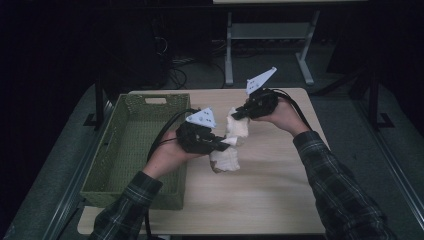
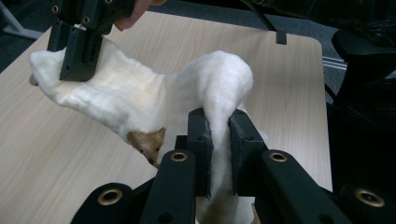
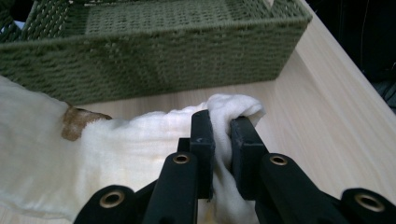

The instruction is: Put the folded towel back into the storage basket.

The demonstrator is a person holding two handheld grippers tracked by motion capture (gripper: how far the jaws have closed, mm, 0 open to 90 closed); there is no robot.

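**benchrat:** While looking along the left gripper [image 2: 218,135], seeing both pads pinched tight on a fold of the white cloth [image 2: 140,100], fabric squeezed up between the jaws. Same deal on the right gripper [image 3: 222,135]: clamped on another bunched edge of that cloth [image 3: 93,154]. No slack in either pinch.

**foldbot_fan:** So both grabs done. Lifted yet?

**benchrat:** Mostly. From above, left gripper [image 1: 225,144] and right gripper [image 1: 239,114] holding the cloth [image 1: 235,135] up between them over the table [image 1: 270,200], near its middle. Lower end drooping down by the wood, can't tell if touching or just clear. Small brown patch [image 2: 148,140] hanging on the underside, maybe a label or a stain, hard to call.

**foldbot_fan:** And what's left?

**benchrat:** Guessing the drop-off. Green woven basket [image 1: 145,145] sitting just beside the cloth on the left side of the table, looks bare inside as far as visible. Cloth not over it yet, still hanging outside the near wall [image 3: 154,65]. So probably: picked up, carry and release still to go. Could equally be a spread-and-fold job, can't rule that out.
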